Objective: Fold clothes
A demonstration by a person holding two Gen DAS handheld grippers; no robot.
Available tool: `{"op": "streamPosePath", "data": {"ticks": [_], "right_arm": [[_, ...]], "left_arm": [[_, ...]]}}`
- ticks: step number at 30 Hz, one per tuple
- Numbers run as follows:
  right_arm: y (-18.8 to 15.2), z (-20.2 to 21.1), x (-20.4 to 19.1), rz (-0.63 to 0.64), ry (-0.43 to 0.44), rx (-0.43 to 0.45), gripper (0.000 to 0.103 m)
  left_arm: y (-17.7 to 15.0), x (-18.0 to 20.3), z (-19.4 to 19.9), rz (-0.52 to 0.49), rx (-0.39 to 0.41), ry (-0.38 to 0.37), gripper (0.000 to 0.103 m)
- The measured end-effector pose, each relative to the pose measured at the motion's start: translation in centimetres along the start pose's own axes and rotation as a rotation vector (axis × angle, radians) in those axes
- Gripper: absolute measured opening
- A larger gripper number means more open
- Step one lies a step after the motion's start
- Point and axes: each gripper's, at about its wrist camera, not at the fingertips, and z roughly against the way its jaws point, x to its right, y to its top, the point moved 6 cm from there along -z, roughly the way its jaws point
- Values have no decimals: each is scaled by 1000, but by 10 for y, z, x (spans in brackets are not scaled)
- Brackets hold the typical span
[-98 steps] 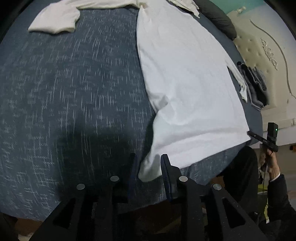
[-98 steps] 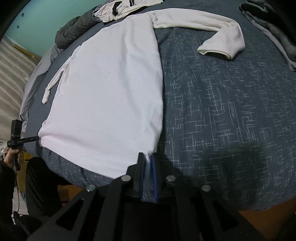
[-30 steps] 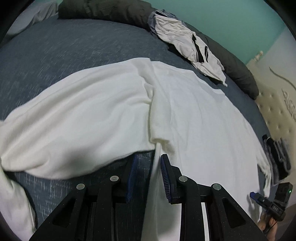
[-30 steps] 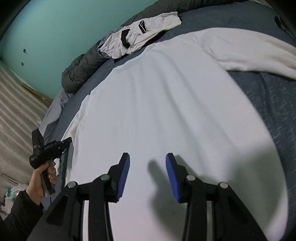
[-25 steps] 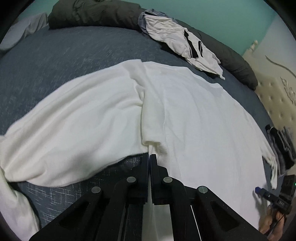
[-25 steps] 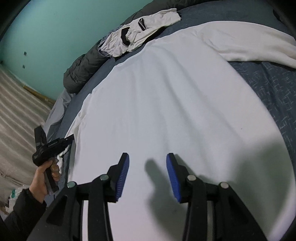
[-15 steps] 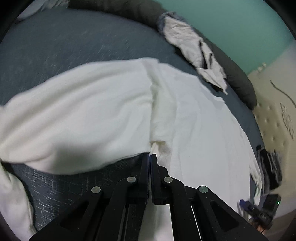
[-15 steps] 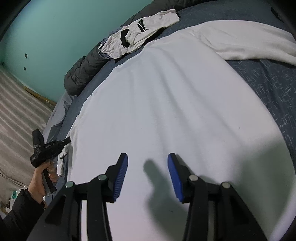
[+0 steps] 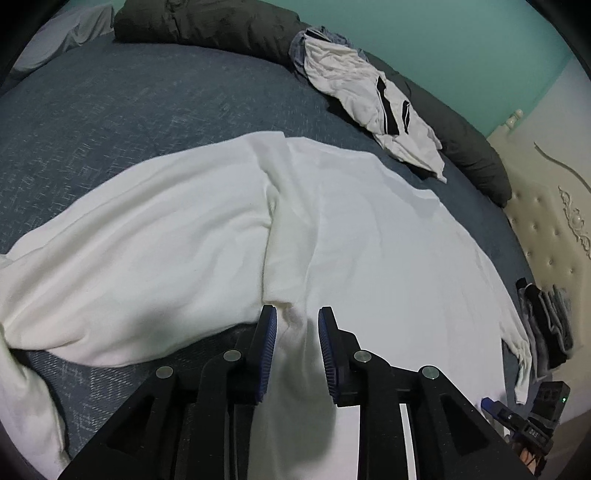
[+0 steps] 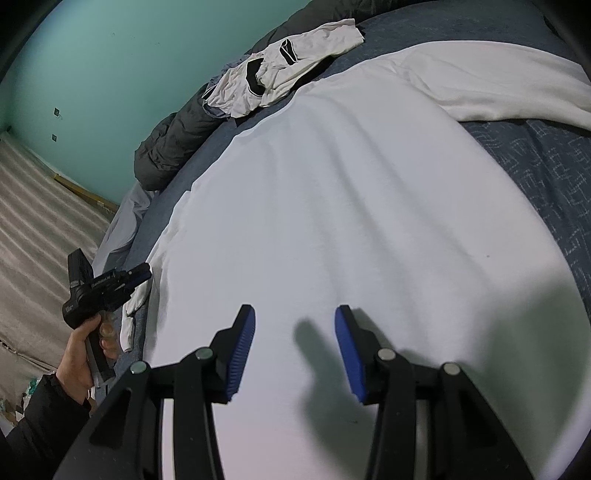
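Left wrist: left gripper (image 9: 296, 339) reopened astride white shirt (image 9: 369, 236) armpit; right gripper (image 10: 294, 349) stays spread.

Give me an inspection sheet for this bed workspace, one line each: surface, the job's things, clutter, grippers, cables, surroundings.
Surface: blue patterned bedspread, mostly covered.
Job's things: white long-sleeved top spread flat; its sleeve lies out to the side.
Clutter: crumpled white garment with black trim on a dark rolled duvet; dark folded clothes at the bed edge.
Grippers: left gripper open at the armpit seam; right gripper open above the body.
Cables: nothing seen.
Surroundings: teal wall; cream tufted headboard.
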Motion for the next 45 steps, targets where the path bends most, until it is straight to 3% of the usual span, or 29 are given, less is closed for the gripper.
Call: {"op": "streamPosePath", "data": {"ticks": [1,2,10,14,16,17,20,24,27,33,40,41,43,45], "right_arm": [[0,0,0,0,0,0,46],[0,0,0,0,1,0,46],[1,0,2,-9,2,3,46],[0,-1,2,-10,3,1,46],[0,-1,1,-7,2,0,46],[0,-1,1,-6,2,1,46],[0,0,1,-9,3,4,46],[1,-1,0,-9,4,4,46],[0,-2,-2,-4,7,4,46],[-1,-4,-7,8,6,4,46],[-3,-6,-11,24,-1,2,46],[-4,-7,-11,25,-2,1,46],[-4,-8,-11,25,-5,-1,46],[-5,-9,-11,26,-7,-3,46]], "left_arm": [[1,0,-2,-17,-2,20,22],[1,0,-4,-32,-3,35,5],[17,-11,24,-2,85,74,5],[13,-22,2,40,-2,75,5],[9,-28,-7,64,-50,71,8],[9,-30,-5,70,-45,65,9],[10,-37,9,68,-18,79,25],[12,-67,43,63,31,145,28],[13,-107,69,122,53,200,47],[0,-169,105,177,39,327,56],[-20,-189,107,166,-12,345,56],[-21,-189,104,160,-18,338,55],[-24,-185,99,148,-32,311,37],[-23,-184,100,132,-32,312,8]]}}
